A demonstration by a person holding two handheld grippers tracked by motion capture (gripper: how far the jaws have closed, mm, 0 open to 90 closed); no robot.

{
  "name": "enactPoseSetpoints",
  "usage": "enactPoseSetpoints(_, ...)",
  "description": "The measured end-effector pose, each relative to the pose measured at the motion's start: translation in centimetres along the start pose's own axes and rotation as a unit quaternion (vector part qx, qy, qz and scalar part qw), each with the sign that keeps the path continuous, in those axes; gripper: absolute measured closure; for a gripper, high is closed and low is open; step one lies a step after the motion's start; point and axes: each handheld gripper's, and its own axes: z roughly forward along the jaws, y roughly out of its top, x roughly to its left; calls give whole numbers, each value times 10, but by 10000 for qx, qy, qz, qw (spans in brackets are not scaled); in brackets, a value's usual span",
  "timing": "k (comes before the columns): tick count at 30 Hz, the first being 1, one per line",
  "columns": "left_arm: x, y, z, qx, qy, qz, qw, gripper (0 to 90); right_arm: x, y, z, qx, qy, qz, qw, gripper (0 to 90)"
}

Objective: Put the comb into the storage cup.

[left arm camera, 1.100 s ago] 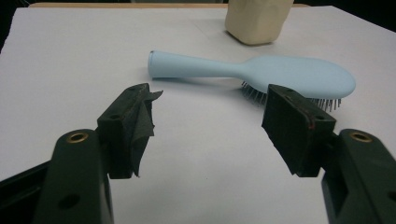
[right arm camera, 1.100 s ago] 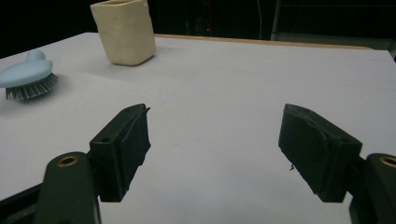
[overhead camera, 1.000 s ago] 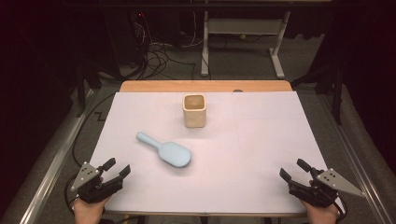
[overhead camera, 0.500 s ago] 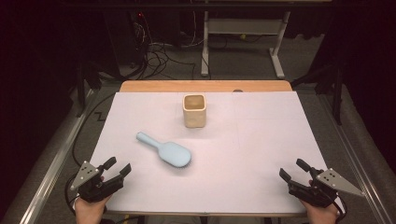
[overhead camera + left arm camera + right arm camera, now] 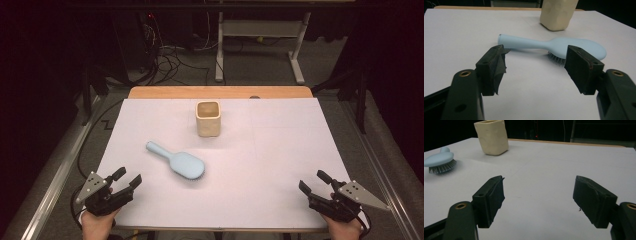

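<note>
A light blue hairbrush (image 5: 179, 161) lies bristles down near the middle of the white table cover, its handle pointing to the far left. Behind it stands a cream square cup (image 5: 208, 118), upright and empty as far as I can see. My left gripper (image 5: 127, 179) rests open at the front left corner, aimed at the hairbrush (image 5: 554, 46), which lies beyond its jaws with the cup (image 5: 557, 13) farther back. My right gripper (image 5: 314, 181) rests open at the front right corner. Between its jaws (image 5: 537, 195) is bare table, with the cup (image 5: 492, 136) and hairbrush (image 5: 441, 161) far off.
The white cover (image 5: 280, 150) spans the wooden table (image 5: 220, 92), whose far edge shows as a bare strip. Metal rails run along both sides. Cables and a desk frame (image 5: 260, 35) stand on the floor beyond the table.
</note>
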Motion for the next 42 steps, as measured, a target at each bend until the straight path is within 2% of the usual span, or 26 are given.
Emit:
enactPoseSetpoints(25,-3,5,5,-99,-142,-1,9998,343,2,0,3,41,51,-62,10000,255)
enactPoseSetpoints(42,-9,9,14,-76,-260,91,9996,345,2,0,4,71,65,-61,9999,258)
